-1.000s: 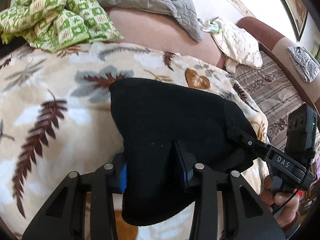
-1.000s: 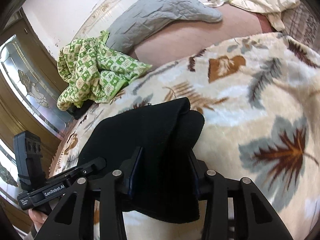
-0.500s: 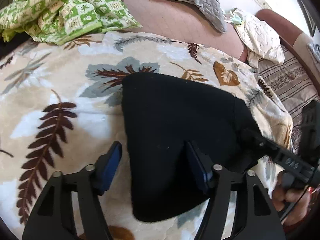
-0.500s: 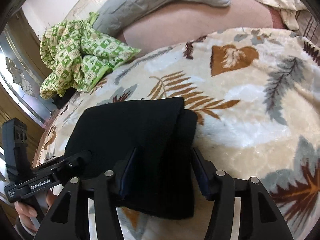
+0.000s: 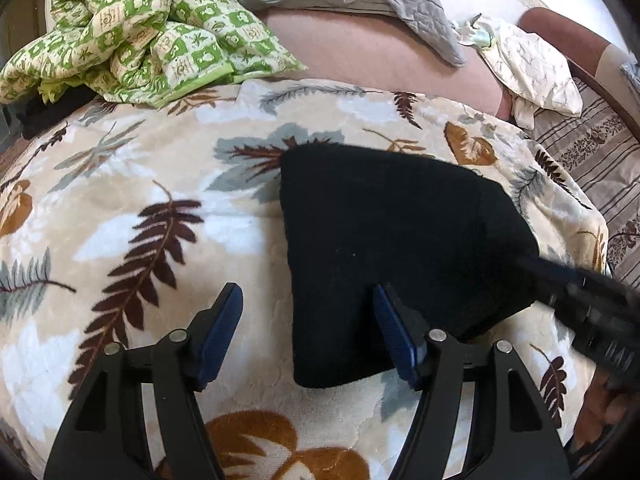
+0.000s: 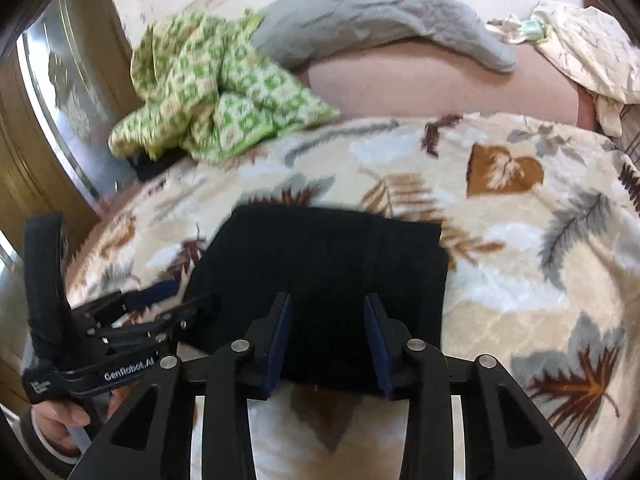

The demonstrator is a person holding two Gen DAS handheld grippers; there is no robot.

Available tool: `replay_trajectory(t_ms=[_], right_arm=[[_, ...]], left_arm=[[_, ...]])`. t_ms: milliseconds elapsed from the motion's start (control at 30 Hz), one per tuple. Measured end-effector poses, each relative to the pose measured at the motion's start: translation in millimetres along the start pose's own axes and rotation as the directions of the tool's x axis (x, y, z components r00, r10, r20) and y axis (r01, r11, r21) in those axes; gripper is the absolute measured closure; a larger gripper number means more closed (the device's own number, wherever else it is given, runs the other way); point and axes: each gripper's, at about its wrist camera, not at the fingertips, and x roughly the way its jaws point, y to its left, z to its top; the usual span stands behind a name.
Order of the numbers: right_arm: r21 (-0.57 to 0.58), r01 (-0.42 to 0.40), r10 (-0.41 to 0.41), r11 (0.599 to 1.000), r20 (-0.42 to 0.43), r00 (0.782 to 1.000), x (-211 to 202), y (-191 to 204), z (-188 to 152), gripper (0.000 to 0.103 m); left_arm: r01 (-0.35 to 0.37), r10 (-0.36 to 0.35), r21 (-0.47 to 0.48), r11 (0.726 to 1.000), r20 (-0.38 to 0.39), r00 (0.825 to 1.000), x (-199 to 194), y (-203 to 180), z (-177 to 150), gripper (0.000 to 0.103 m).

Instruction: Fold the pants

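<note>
Black pants (image 5: 384, 240) lie folded in a compact stack on the leaf-print blanket (image 5: 132, 184) of the bed. Left tool (image 5: 306, 332) gapes wide, pads clear of the fabric, straddling the stack's near-left edge. Right tool (image 6: 326, 344) is closing, pants edge between its pads, no visible pinch. Green checked cloth (image 5: 132, 28) sits behind.

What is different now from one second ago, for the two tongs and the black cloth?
The left tongs have let go of the folded black fleece pants and stand open, one pad over the leaf-printed beige blanket. The right tongs opened too, and their jaws are closing again with the pants' near edge between them. The pants lie flat on the blanket; the green checked quilt has not moved.
</note>
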Motion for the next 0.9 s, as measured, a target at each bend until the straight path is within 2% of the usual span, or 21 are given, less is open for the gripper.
replay_trajectory(t_ms=[100,200,433,767,900], right_arm=[[-0.004,0.017,-0.017,1.000,-0.016,1.000,10.0,-0.5,-18.5,0.066],[-0.015,0.016,-0.016,1.000,-0.005,1.000,8.8,0.2,-21.7,0.066],[-0.010,0.021,-0.020,1.000,0.032,0.999,-5.3,-1.0,0.5,0.065],[0.080,0.055,-0.059,0.995,0.051,0.997,17.9,-24.0,28.7,0.062],[0.098,0.055,-0.055,0.994,-0.006,0.998,39.3,-32.9,29.2,0.058]], left_arm=[[0.003,-0.003,-0.018,1.000,-0.001,1.000,5.2,1.0,-3.8,0.032],[-0.005,0.005,-0.017,1.000,0.003,1.000,1.8,-0.7,-4.0,0.032],[-0.040,0.039,0.020,0.999,0.035,0.999,-8.5,-7.3,5.6,0.032],[-0.050,0.049,0.024,0.998,0.021,0.999,10.9,-11.0,18.4,0.031],[-0.050,0.049,0.037,0.998,0.023,0.999,17.3,-14.5,19.8,0.028]])
